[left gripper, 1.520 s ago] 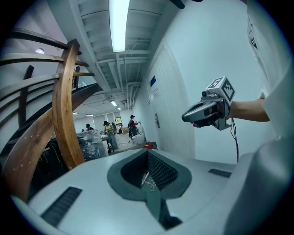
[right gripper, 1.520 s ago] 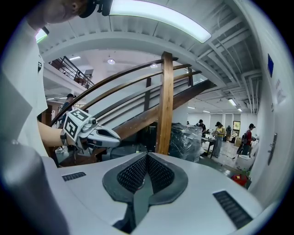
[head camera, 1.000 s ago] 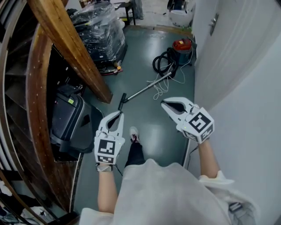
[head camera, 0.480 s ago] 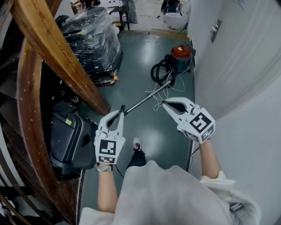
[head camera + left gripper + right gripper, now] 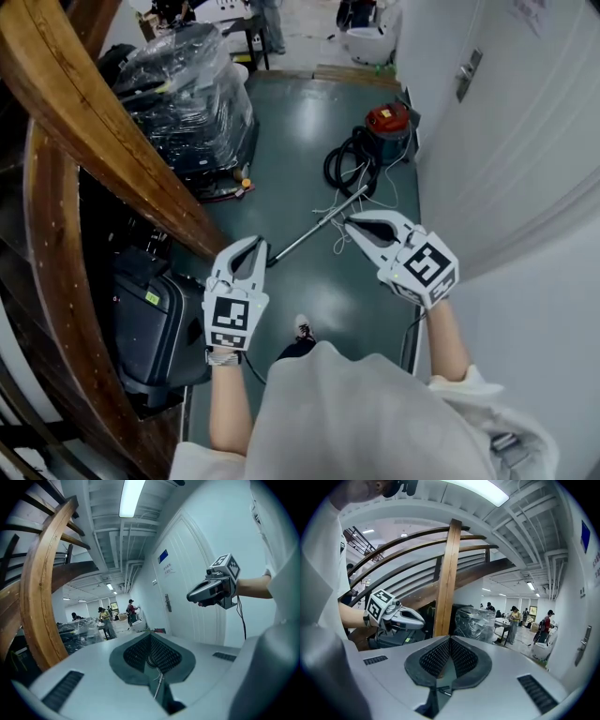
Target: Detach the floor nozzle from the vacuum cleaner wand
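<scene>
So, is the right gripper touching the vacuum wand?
Apart. The left gripper view shows the right gripper in mid-air before the door, nothing at its fingers; the wand lies on the floor.

The white plastic left gripper point(image 5: 256, 247), lined with black mesh pads, is held out ahead on a bare left forearm point(image 5: 228, 403). Its jaws meet tip to tip with nothing between them. The matching right gripper point(image 5: 351, 223) is level with it and well apart, on a bare right forearm point(image 5: 445, 342), its jaws likewise pressed together and empty. Both point forward and slightly down. Each black-and-white marker cube point(image 5: 230, 319) faces upward near the wrist.
</scene>
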The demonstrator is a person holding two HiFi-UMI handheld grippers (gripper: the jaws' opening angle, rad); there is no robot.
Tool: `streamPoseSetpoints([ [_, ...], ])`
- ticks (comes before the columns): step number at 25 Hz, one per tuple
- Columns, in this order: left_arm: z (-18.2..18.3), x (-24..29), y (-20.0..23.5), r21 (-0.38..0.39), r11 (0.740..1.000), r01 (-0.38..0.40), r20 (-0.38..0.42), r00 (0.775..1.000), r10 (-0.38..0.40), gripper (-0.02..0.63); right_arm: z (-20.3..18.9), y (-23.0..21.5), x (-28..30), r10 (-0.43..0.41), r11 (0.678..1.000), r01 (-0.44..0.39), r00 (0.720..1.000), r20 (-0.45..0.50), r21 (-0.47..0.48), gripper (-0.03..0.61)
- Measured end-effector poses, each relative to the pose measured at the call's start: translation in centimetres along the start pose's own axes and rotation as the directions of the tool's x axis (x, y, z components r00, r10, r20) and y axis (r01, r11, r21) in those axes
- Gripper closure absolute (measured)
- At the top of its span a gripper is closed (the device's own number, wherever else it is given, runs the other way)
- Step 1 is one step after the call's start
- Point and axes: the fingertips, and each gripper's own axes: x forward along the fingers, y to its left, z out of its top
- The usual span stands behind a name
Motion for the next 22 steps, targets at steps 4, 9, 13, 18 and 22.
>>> streamPoseSetpoints([
  [4,-0.2,1.0,1.8,-0.010,1.000,-0.006,-0.004,1.000,0.006,0.615,0.4,-0.8,1.7,0.012,1.000,-0.012,1.000,-0.028,0.003,0.551],
  [9,-1.0,1.2,3.9,-0.022,1.000,-0.018,-0.010,1.000,0.018,0.615,1.2,-0.8,4.1,0.056,0.998,-0.055,0.998,-0.023,0.013,0.551],
  [13,-1.6,1.4,6.4,-0.047,0.998,-0.034,0.006,0.999,0.034,0.615,1.1,-0.4,6.6,0.101,0.995,-0.100,0.994,-0.034,0.021,0.551],
  [18,-2.4,2.7,9.0,-0.056,0.998,-0.019,0.005,1.000,0.019,0.615,1.9,-1.2,9.3,0.104,0.994,-0.103,0.994,-0.030,0.023,0.551],
  [22,-2.7,4.0,11.3,-0.065,0.998,-0.015,0.023,1.000,0.016,0.615,1.4,-2.0,11.7,0.122,0.992,-0.121,0.991,-0.048,0.024,0.551],
])
